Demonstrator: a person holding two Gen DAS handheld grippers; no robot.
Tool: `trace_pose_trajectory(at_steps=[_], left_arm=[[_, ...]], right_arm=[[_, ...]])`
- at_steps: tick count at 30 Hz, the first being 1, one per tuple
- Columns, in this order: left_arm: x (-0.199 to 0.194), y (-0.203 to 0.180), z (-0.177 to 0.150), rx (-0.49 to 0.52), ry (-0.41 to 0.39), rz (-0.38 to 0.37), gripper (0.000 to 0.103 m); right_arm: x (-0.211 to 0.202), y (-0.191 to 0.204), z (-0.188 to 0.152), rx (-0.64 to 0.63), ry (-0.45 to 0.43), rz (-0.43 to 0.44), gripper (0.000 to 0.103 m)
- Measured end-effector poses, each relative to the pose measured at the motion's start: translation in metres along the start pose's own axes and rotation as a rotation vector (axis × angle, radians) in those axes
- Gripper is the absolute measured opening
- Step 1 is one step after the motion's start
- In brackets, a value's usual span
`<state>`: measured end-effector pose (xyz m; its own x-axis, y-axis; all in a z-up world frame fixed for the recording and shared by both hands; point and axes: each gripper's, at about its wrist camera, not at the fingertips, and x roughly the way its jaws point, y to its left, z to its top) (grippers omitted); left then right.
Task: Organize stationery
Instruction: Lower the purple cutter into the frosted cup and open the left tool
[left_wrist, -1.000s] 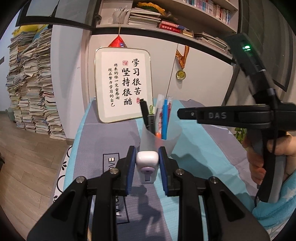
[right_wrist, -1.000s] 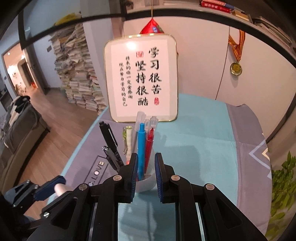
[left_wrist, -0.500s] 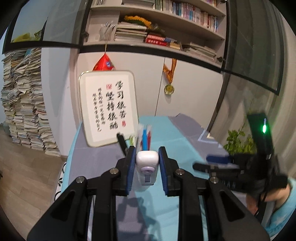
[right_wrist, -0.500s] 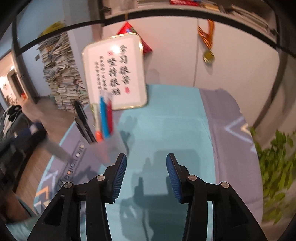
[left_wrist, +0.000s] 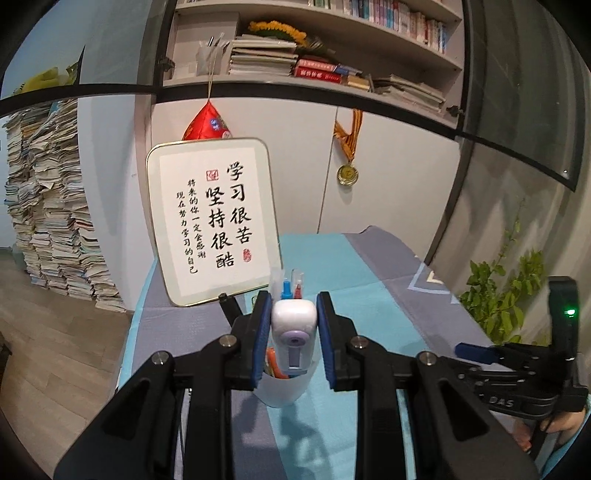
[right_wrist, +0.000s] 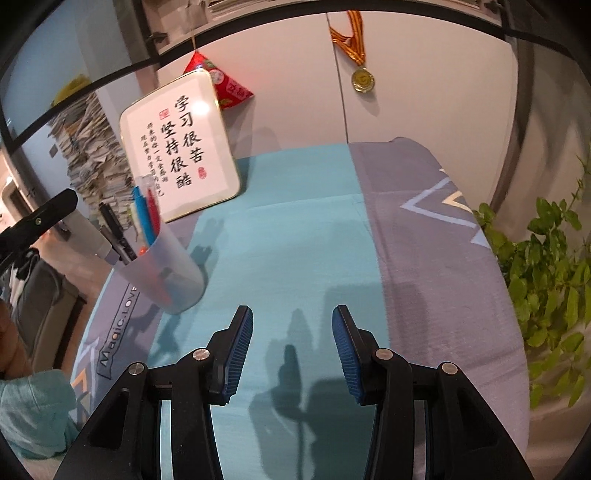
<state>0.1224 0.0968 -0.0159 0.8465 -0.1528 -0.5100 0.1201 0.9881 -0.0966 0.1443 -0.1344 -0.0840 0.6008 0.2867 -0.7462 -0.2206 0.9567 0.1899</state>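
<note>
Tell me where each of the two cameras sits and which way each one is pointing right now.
Left wrist: rides the left hand-held gripper, which is shut on a white correction tape, looking along its fingers over the pen cup toward the calligraphy plaque; the right tool and some of the person's hand show at the right edge.
Right wrist: rides the right hand-held gripper, open and empty, looking down over the tablecloth toward the wall.
Shared: cup, plaque, medal, plant.

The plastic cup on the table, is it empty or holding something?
Holding something: the pen cup stands upright with a blue pen, a red one and black markers inside.
</note>
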Motion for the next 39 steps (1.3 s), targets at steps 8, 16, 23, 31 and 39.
trace_pose_trajectory(at_steps=[8,16,23,31,39], left_arm=[[0.017,0.001,-0.007,-0.004,0.048,0.025,0.023],[0.026,-0.002,-0.013,0.014,0.082,0.022,0.023],[0.034,-0.003,-0.019,0.022,0.117,0.029,0.023],[0.041,-0.005,-0.023,0.035,0.13,0.048,0.023],[0.044,-0.009,-0.024,0.045,0.138,0.059,0.027]], right_arm=[[-0.002,0.011,0.003,-0.062,-0.03,0.005,0.045],[-0.002,0.011,0.003,-0.064,-0.028,0.002,0.045],[0.0,0.014,0.003,-0.07,-0.022,-0.004,0.045],[0.001,0.013,0.002,-0.062,-0.015,-0.008,0.045],[-0.002,0.01,0.001,-0.051,-0.02,-0.01,0.045]])
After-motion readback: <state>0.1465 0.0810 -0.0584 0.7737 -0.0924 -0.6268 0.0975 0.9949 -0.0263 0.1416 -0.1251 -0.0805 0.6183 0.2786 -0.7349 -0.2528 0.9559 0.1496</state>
